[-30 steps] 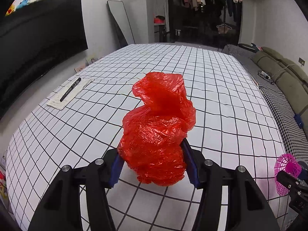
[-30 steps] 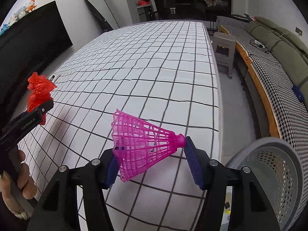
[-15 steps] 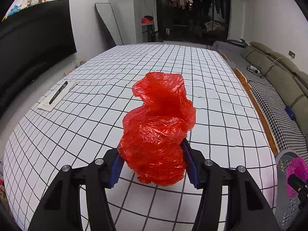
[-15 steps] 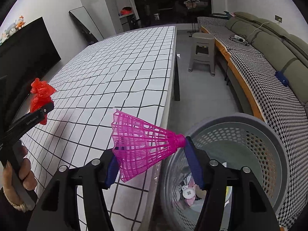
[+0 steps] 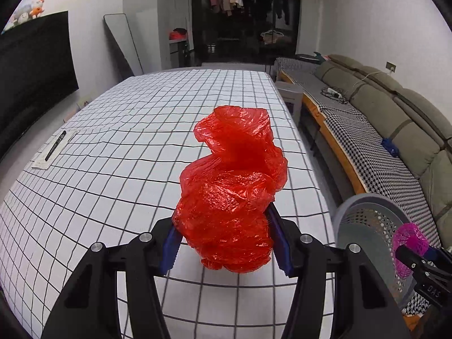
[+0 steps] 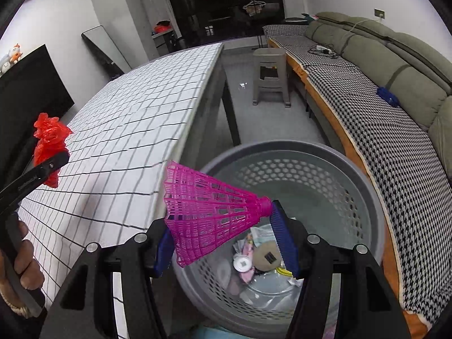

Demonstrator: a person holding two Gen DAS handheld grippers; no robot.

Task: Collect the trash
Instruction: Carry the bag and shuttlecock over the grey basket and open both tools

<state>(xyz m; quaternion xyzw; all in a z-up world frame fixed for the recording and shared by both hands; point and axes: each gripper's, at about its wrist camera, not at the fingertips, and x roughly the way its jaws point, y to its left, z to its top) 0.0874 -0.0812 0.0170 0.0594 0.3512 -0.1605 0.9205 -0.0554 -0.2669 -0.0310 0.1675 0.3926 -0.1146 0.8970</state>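
Observation:
My left gripper (image 5: 226, 243) is shut on a crumpled red plastic bag (image 5: 228, 195), held above the checked tablecloth near the table's right edge. The same red bag (image 6: 49, 144) shows at the left of the right wrist view, with a hand on that gripper's handle. My right gripper (image 6: 223, 234) is shut on a pink plastic shuttlecock (image 6: 209, 212), lying sideways with its cork against the right pad. It hangs over the grey perforated trash basket (image 6: 364, 186), which holds several bits of rubbish. The shuttlecock (image 5: 409, 240) and basket (image 5: 364, 220) also appear at the right of the left wrist view.
The table with the checked cloth (image 5: 135, 141) carries a pen on a paper sheet (image 5: 55, 148) at its far left. A grey plastic stool (image 6: 269, 76) stands on the floor beyond the basket. A sofa with a houndstooth cover (image 6: 381, 118) runs along the right.
Both grippers have moved right, each keeping its grip. The right one went from over the table to over the basket. The left one neared the table's right edge, and the basket came into its view.

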